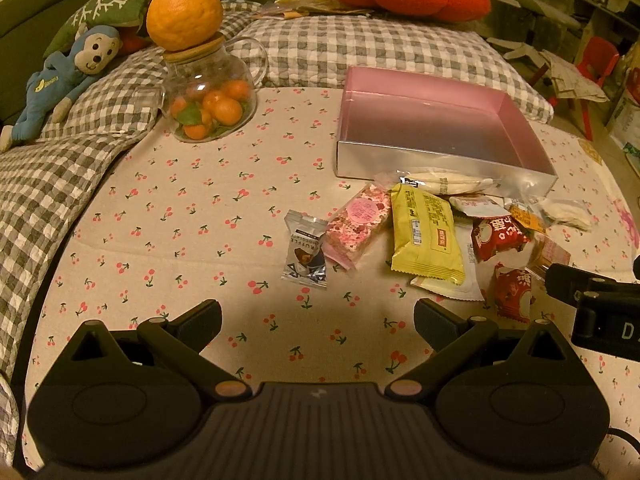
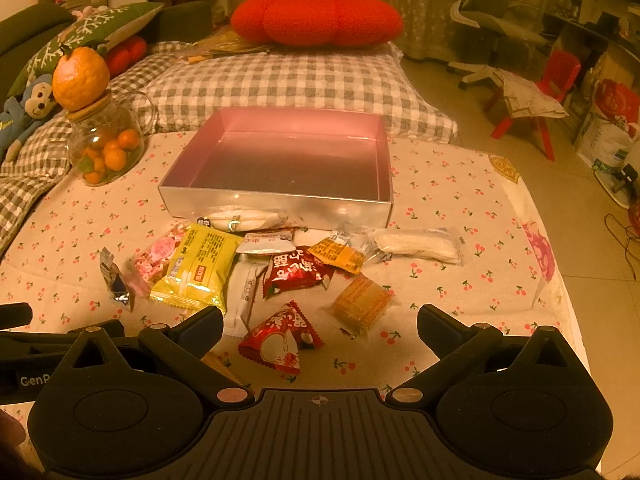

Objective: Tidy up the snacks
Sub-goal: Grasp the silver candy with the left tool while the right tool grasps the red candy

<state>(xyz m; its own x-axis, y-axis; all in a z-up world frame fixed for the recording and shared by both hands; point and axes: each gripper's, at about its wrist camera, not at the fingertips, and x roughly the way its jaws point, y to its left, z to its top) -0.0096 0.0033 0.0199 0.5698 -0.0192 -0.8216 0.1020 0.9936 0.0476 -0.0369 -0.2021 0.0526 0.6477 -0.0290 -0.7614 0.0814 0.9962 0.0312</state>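
1. Left black two-finger gripper [image 1: 318, 322], seen from its own camera, has its fingers spread wide and holds nothing. It hangs over the cherry-print cloth [image 1: 180, 208], near the snack pile but not touching any snack.

2. Closest to it in this view is the small silver truffle chocolate packet [image 1: 305, 249], which lies alone at the left end of the pile. Just beside it is the pink flowery nougat bar [image 1: 360, 222], then the big yellow crinkly snack bag [image 1: 426, 236].

3. The pink shiny open box [image 1: 436, 128] sits behind the pile and has nothing in it, so I think no snack is put away yet.

4. Right black two-finger gripper [image 2: 320, 324], seen from its own camera, is spread wide too and grips nothing.

5. Right between its fingers lies the red triangle candy packet [image 2: 280, 340]. Near it is the clear pack of golden crackers [image 2: 362, 304], and farther off the long white snack in clear wrap [image 2: 416, 244].

6. To do this step well, I would pick a snack that lies alone, not one tucked under others.

7. Come straight down, one finger on each side, and squeeze softly so the crackers do not break.

8. Lift it high over the box wall, then let go low inside the box, so nothing bounces out.
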